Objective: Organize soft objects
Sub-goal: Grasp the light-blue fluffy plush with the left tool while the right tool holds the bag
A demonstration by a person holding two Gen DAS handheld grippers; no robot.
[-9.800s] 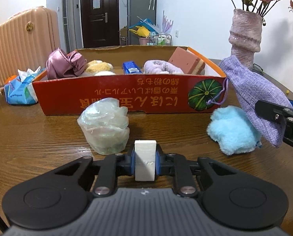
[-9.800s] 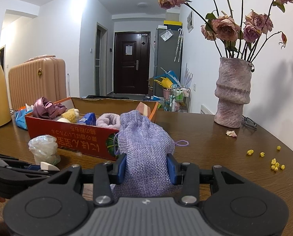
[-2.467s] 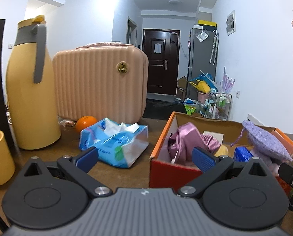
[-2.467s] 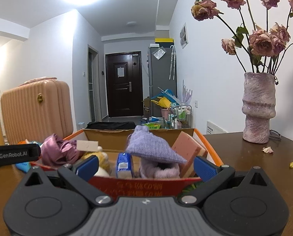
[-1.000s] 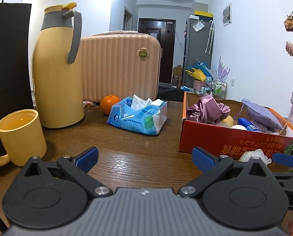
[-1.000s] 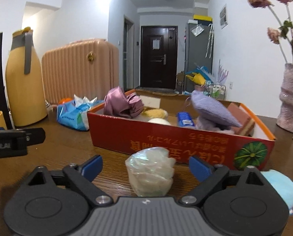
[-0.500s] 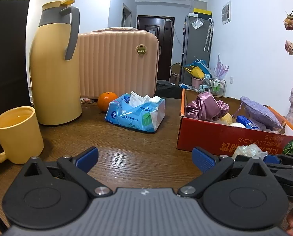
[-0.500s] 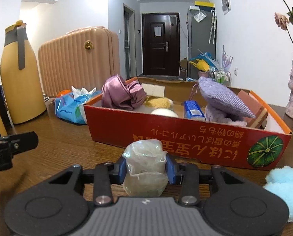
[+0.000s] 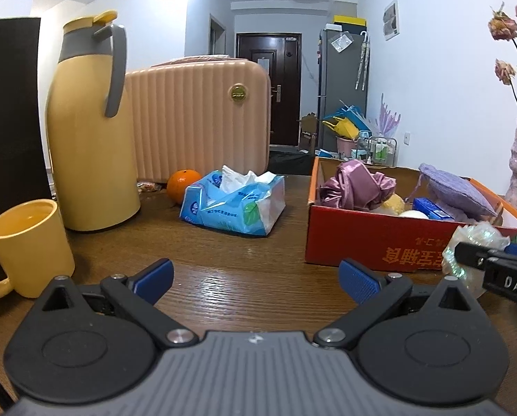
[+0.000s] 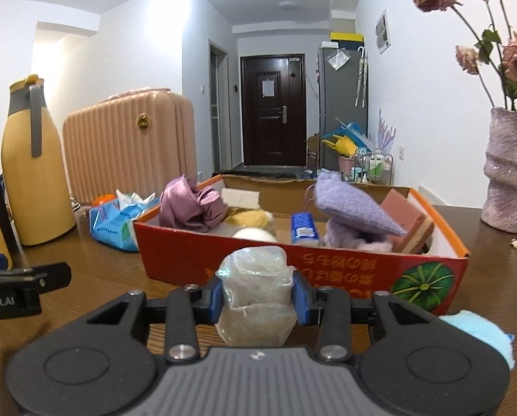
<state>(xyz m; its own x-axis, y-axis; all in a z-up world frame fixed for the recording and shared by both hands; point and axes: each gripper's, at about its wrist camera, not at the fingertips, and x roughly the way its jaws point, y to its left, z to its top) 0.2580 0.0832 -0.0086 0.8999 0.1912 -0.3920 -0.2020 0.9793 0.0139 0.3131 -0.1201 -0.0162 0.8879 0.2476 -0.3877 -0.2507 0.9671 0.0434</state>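
Note:
My right gripper (image 10: 257,296) is shut on a crumpled clear plastic bag (image 10: 255,294), its blue pads pressing both sides, just in front of the red cardboard box (image 10: 327,277). The box holds a mauve satin cloth (image 10: 192,208), a lilac drawstring pouch (image 10: 352,208), a pink sponge block (image 10: 409,222), a blue pack and some yellow and white soft pieces. A light blue fluffy cloth (image 10: 480,332) lies on the table at the lower right. My left gripper (image 9: 256,282) hangs open over bare wood, left of the box (image 9: 372,239); the plastic bag (image 9: 473,246) and the right gripper's arm show at its right edge.
A yellow thermos jug (image 9: 88,128), a yellow mug (image 9: 29,246), an orange (image 9: 183,180) and a blue tissue pack (image 9: 234,201) stand on the left of the wooden table. A pink ribbed suitcase (image 9: 203,118) is behind them. A vase of dried roses (image 10: 508,173) stands at the right.
My right gripper went from wide open around the plastic bag to shut on it, then lifted slightly with it. The left gripper stayed open and barely moved.

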